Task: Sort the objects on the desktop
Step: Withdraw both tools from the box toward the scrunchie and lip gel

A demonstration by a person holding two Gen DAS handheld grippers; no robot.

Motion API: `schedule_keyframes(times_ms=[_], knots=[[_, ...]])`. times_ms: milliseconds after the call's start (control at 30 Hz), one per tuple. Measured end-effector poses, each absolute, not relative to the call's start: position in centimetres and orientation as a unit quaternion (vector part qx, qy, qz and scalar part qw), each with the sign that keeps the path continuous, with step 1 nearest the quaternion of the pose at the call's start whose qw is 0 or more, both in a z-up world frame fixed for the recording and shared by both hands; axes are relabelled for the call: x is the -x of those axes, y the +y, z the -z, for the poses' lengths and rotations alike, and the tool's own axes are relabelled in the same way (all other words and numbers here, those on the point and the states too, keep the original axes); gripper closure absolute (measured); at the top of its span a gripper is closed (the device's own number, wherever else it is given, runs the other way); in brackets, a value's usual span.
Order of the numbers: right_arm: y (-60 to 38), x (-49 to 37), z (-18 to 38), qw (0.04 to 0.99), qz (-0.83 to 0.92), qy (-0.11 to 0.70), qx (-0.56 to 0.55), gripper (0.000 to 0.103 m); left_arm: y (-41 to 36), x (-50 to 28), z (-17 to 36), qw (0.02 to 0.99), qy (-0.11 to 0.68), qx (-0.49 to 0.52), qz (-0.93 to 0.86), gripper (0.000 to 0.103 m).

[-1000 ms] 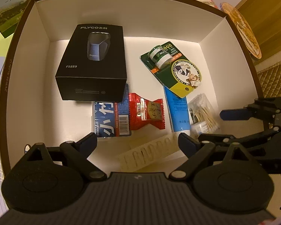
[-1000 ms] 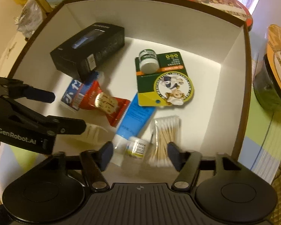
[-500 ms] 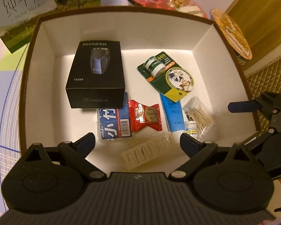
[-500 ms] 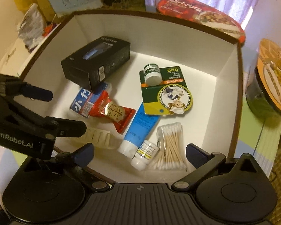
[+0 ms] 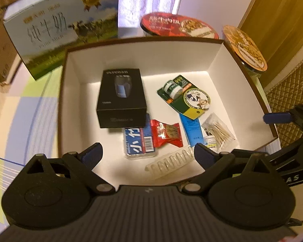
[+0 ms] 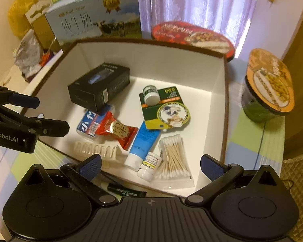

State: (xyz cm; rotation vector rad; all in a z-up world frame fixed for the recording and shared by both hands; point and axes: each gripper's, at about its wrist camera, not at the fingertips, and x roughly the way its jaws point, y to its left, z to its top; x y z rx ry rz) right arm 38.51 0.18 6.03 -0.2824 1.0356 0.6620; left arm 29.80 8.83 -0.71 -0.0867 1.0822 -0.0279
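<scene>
Two grippers hover above a white, brown-rimmed box (image 6: 218, 109) that sits on the pastel-checked surface (image 6: 250, 139). Behind it stand a milk carton (image 6: 95, 24) and two lidded noodle bowls, one red (image 6: 192, 35), one orange (image 6: 270, 82).

Inside the box, from largest down: a black shaver box (image 5: 121, 96) at the far left; a green blister card (image 5: 184, 96) carrying a small jar; a blue tube (image 6: 143, 143) partly under that card; a bag of cotton swabs (image 6: 173, 159) just beside the tube; a clear ridged tray (image 6: 97, 151) by the near wall; a blue-and-white packet (image 5: 138, 143) touching a red snack wrapper (image 5: 166, 134); and a small white bottle (image 6: 150, 164) between tube and swabs.

A black lip-balm stick (image 6: 127, 191) lies outside, against the near wall.

The left gripper (image 5: 147, 154) and right gripper (image 6: 150, 164) both have their fingers spread wide, grasping nothing.
</scene>
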Motion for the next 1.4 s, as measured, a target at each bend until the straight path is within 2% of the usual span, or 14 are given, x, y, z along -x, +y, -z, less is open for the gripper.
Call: schedule_keyframes(times_ms=[433, 1000, 1400], knots=[[-2.5, -32.6, -8.7, 0.85, -0.302, 0.421, 0.091, 0.002, 9.3, -23.3, -1.7, 0.886, 0.464, -0.001, -0.016, 0.008], [-3.4, -26.5, -9.6, 0.865, -0.309, 0.388, 0.074, 0.002, 8.0, -16.9, -3.0, 0.898, 0.438, -0.024, -0.023, 0.008], [-5.5, -22.3, -6.4, 0.862, -0.294, 0.404, 0.087, 0.002, 6.6, -13.1, -1.2, 0.898, 0.439, -0.029, -0.004, 0.008]])
